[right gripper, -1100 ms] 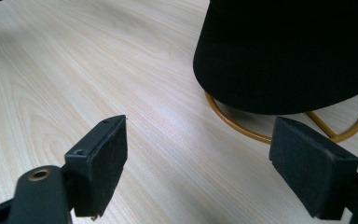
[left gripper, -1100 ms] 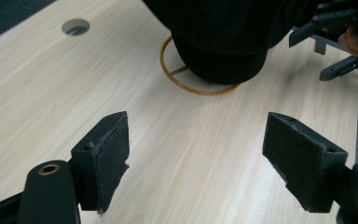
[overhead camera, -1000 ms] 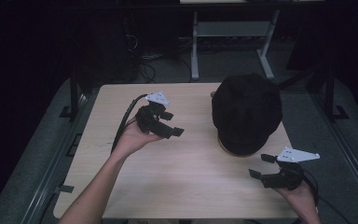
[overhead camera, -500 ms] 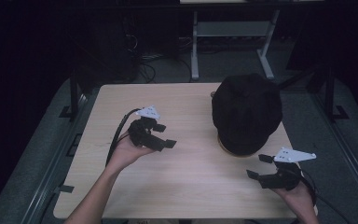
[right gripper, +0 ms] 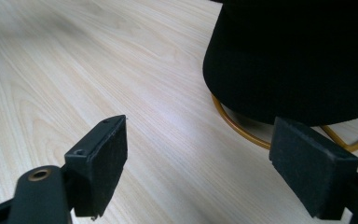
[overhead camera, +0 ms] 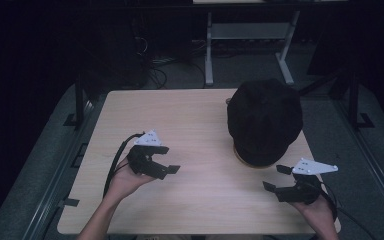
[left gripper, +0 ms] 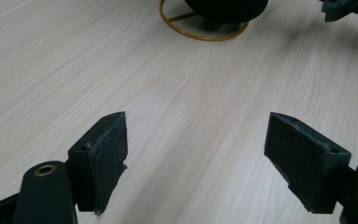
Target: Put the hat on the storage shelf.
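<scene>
Hat (overhead camera: 265,122), black and round, sits on a gold wire stand (right gripper: 242,128) at the far right of the tabletop (overhead camera: 205,200), untouched. Compared with a second ago, the left gripper (overhead camera: 167,171) has drawn back toward the near left, well apart from the hat, its jaws spread wide and empty. The right gripper (overhead camera: 275,178) has barely shifted and waits just near of the hat, likewise released with nothing held. Judging by this, the grasp on the hat has not yet begun, and the right gripper looks better placed for it.
</scene>
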A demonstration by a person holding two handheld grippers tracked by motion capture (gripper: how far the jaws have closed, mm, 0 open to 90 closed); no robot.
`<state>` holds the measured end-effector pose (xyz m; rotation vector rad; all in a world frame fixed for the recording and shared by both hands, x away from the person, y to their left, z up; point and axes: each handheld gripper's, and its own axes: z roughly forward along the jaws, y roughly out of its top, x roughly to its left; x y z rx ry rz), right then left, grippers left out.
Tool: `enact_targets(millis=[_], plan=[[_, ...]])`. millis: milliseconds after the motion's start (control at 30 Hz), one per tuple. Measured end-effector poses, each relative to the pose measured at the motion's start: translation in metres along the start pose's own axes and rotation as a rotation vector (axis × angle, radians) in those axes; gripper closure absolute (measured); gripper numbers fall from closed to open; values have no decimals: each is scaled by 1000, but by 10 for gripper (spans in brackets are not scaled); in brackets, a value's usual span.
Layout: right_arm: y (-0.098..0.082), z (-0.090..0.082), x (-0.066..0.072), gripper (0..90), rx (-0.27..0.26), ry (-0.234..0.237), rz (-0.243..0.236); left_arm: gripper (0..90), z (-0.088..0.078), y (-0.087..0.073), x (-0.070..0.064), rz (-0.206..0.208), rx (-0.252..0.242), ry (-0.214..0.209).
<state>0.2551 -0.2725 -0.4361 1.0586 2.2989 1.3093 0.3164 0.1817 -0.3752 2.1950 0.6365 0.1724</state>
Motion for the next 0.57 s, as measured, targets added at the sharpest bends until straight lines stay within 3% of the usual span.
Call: enact_targets(millis=[133, 167, 200, 267, 300, 333, 367, 400, 467, 500, 567], plan=[[0, 0, 4, 189, -2, 0, 2, 201, -3, -10, -3, 5, -6, 13], [0, 1, 6, 188, -10, -3, 5, 203, -7, -20, -7, -7, -40, 22], [0, 1, 8, 188, -13, -4, 11, 203, -7, -20, -7, -7, -40, 22], [-1, 1, 10, 189, -14, -7, 4, 203, -10, -37, -11, -21, -64, 40], [-1, 1, 10, 189, -14, -7, 4, 203, -10, -37, -11, -21, -64, 40], [-2, 1, 14, 189, -11, -5, 9, 203, -11, -51, -13, -32, -91, 69], [-2, 1, 14, 189, -11, -7, 9, 206, -11, -51, -13, -32, -91, 69], [-3, 1, 15, 191, -13, -7, 6, 208, -11, -63, -14, -49, -105, 79], [-3, 1, 15, 191, -16, -9, 8, 206, -11, -67, -13, -43, -83, 85], [-3, 1, 14, 191, -27, -12, 9, 202, -13, -72, -11, -49, -74, 109], [-4, 1, 11, 191, -38, -6, 9, 202, -14, -74, -9, -69, -87, 103]])
